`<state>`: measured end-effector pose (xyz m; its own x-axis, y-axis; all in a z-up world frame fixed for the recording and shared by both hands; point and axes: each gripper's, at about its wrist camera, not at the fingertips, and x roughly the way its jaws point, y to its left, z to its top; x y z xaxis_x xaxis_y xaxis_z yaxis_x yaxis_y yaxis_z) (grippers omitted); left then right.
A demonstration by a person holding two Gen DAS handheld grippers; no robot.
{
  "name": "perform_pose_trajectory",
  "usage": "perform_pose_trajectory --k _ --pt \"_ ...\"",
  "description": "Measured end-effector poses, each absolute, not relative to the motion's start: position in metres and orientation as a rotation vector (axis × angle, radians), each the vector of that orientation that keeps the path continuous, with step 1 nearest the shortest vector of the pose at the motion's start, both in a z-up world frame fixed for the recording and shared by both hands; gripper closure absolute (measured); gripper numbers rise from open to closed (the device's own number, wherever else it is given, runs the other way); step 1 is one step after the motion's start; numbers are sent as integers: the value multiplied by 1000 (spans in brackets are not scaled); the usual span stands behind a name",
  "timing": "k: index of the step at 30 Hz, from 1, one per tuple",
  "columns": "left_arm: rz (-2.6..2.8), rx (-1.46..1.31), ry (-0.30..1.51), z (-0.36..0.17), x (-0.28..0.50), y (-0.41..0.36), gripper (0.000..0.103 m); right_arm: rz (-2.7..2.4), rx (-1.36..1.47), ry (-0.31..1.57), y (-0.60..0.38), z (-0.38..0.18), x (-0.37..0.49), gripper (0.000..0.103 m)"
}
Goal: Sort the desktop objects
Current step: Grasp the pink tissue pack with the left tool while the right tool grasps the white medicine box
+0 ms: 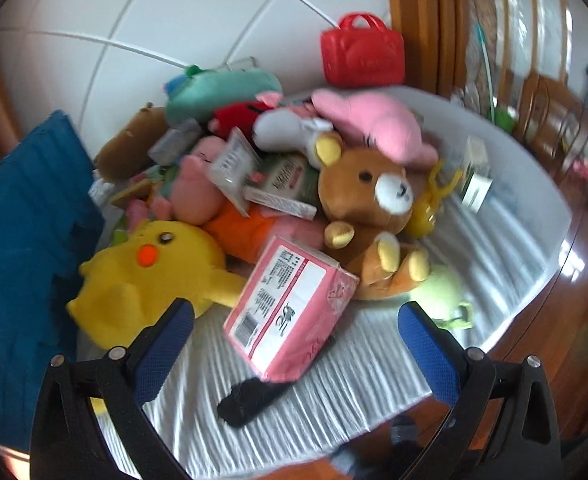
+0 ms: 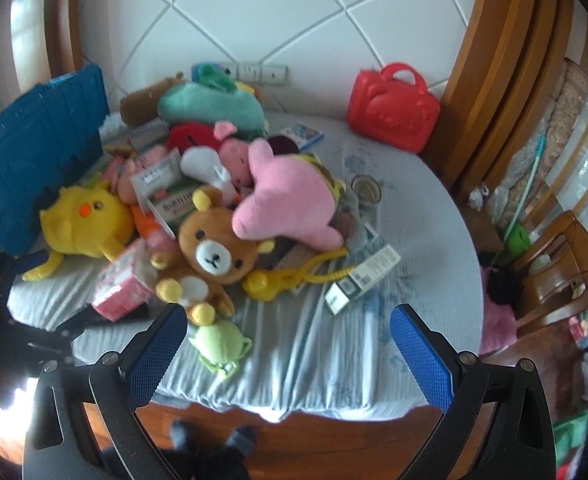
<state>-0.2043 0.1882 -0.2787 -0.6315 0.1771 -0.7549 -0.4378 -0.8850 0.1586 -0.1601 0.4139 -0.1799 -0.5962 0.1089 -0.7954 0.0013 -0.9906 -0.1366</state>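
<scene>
While both of your grippers hover over the near edge of the tabletop, neither holds anything: your left gripper (image 1: pixel 296 330) has its blue-padded fingers spread wide, and your right gripper (image 2: pixel 288 330) is spread just as wide. Ahead of you the pale cloth (image 2: pixel 334 340) carries a heap of toys toward the back-left corner. A pink tissue pack (image 1: pixel 290 312) lies tilted near the front-left edge, partly resting on a black object (image 1: pixel 250 400). A yellow plush (image 1: pixel 142 276) sits just left of it, beside a blue crate (image 1: pixel 22 240) at the left edge. A brown bear (image 2: pixel 210 256) leans against the pack, with a pink plush (image 2: pixel 286 200) over its head. A small green plush (image 2: pixel 220 342) lies near the front edge, and a red bag (image 2: pixel 394 110) stands at the back-right edge.
</scene>
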Motion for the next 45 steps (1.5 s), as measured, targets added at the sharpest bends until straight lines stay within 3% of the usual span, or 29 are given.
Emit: perform_pose_trajectory --k 7,11,12,13,19,27,36,42,44,45 --pt "2433 -1172 670 -355 -250 208 0 2609 -1444 -213 424 -195 -175 0" --pt "2399 -1148 764 -369 -264 217 0 2553 -1429 -199 429 -195 -183 0" --pt "2390 -1154 753 -367 -266 216 5 2546 -1432 -187 429 -196 -186 0" --pt "2381 -1160 741 -365 -268 215 23 2539 -1435 -176 429 -197 -189 0" --pt "2358 -1222 624 -347 -274 206 41 2540 -1424 -143 436 -204 -209 0" --pt "2390 -1236 499 -307 -279 204 45 2429 -1478 69 503 -264 -257 0" --pt "2518 -1266 554 -261 -282 227 45 2275 -1500 380 598 -339 -329 2" --pt "2580 -1287 592 -245 -284 234 45 2225 -1642 453 618 -381 -354 28" --pt "2600 -1293 591 -241 -285 237 45 2219 -1691 460 619 -389 -357 45" --pt "2607 -1293 590 -239 -286 239 45 2215 -1716 467 620 -392 -357 48"
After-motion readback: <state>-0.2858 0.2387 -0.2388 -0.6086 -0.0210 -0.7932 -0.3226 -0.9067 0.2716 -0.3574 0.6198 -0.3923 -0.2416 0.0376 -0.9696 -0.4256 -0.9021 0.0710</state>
